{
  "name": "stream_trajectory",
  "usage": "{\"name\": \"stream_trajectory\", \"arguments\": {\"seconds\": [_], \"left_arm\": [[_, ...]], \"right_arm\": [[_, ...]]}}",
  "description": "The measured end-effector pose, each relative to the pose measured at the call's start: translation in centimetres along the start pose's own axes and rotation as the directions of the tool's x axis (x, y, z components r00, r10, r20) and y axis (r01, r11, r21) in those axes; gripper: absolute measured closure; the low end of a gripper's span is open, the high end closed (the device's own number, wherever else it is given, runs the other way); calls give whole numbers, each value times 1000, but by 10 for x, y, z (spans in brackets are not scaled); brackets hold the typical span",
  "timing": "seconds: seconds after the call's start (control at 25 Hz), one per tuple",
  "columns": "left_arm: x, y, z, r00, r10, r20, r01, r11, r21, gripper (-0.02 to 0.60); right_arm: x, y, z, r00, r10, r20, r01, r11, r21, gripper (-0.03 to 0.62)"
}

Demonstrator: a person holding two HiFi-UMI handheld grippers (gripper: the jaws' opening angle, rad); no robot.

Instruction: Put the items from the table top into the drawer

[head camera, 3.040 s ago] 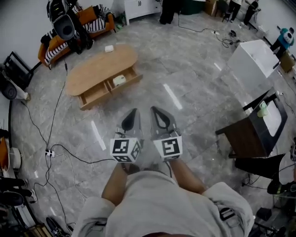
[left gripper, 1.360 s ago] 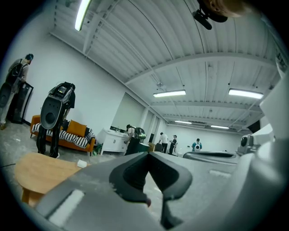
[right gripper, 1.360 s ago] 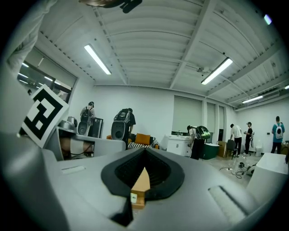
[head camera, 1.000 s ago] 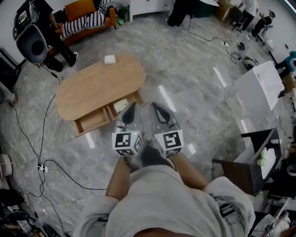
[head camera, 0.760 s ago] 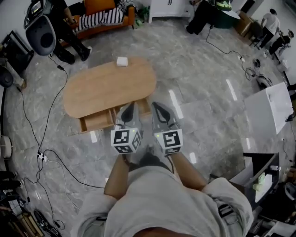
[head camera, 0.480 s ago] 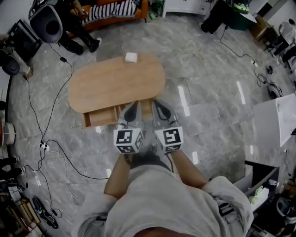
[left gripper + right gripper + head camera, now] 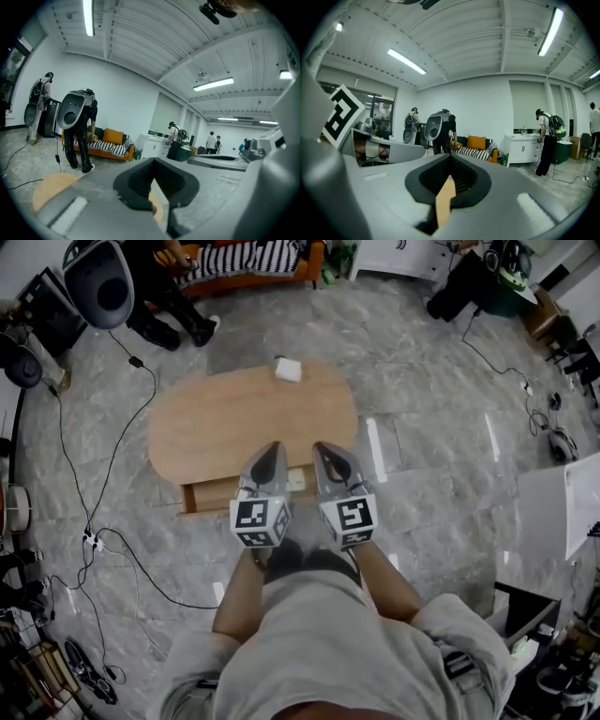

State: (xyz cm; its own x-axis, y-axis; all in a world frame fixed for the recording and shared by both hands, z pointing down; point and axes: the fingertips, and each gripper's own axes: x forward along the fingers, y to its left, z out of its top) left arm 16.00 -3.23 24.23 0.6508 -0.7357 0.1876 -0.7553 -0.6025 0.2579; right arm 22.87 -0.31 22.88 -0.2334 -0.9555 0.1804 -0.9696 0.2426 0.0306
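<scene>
While both grippers are held level in front of the person, side by side at the near edge of an oval wooden table (image 7: 216, 427), neither carries anything. The left gripper (image 7: 269, 454) has its jaws pressed together, with only a thin sliver of the tabletop showing through them. The right gripper (image 7: 325, 454) is likewise closed tight on nothing.

One task item remains in sight: a small white object (image 7: 288, 369). It sits at the far edge of the table, slightly right of centre, well apart from both grippers. An open drawer (image 7: 220, 495) juts out below the near edge of the table, left of the grippers. A pale object (image 7: 296, 480) seems to lie at the drawer's right end, between the two grippers.

The white object looks low, blocky and compact, so it is probably light and easy to lift with one gripper. Whether it is stiff or soft is too small to tell from here. A sensible hold would be across its narrower width, jaws opened first and lowered on either side, with gentle pressure in case it squashes or slides on the smooth wood.
</scene>
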Motion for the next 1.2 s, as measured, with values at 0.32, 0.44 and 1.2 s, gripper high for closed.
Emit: {"name": "stream_trajectory", "arguments": {"seconds": [0.32,0.44,1.2], "left_arm": [[50,42,-6,998,-11,-61,10,1000,-23,561],[75,50,-17,996,4,-89,-5,1000,-17,561],[298,132,-120,938,110,-329,-167,975,-149,561]], "right_arm": [[70,-21,-9,998,-9,-61,8,1000,-6,586],[95,-41,-28,995,5,-95,-4,1000,7,586],[277,-164,-169,936,128,-328,-90,988,127,586]]}}
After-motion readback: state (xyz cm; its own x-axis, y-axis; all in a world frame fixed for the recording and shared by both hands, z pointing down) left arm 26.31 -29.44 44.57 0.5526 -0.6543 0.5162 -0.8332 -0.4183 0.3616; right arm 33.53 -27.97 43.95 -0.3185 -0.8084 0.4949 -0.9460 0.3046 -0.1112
